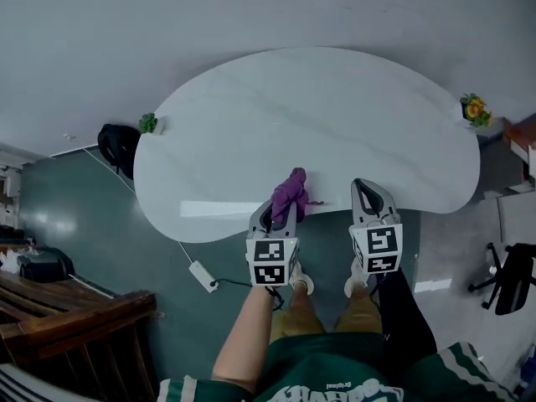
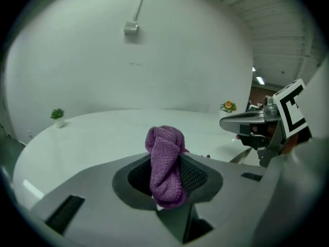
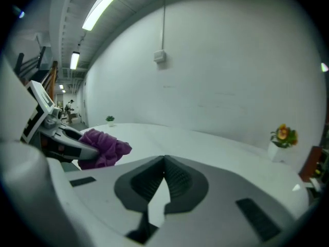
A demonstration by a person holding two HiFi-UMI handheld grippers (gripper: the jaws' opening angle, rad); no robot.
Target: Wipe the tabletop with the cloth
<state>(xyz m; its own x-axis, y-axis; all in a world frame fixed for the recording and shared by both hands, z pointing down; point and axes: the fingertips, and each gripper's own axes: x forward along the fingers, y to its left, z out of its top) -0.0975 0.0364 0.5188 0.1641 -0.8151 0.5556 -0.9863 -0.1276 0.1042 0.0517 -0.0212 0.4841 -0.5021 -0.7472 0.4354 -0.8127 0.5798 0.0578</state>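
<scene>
A bunched purple cloth [image 1: 290, 195] hangs at the near edge of the white oval tabletop [image 1: 318, 115]. My left gripper [image 1: 279, 212] is shut on the cloth; in the left gripper view the cloth [image 2: 165, 164] is pinched between the jaws and sticks up above them. My right gripper [image 1: 365, 193] hovers at the near table edge to the right of the cloth, its jaws shut with nothing between them. In the right gripper view the cloth [image 3: 103, 148] shows at the left, held by the other gripper.
A small green plant [image 1: 148, 123] stands at the table's left end and a yellow flower pot [image 1: 475, 110] at its right end. A black bag [image 1: 117, 145] lies on the floor to the left, an office chair [image 1: 509, 276] to the right, wooden furniture [image 1: 67, 321] at lower left.
</scene>
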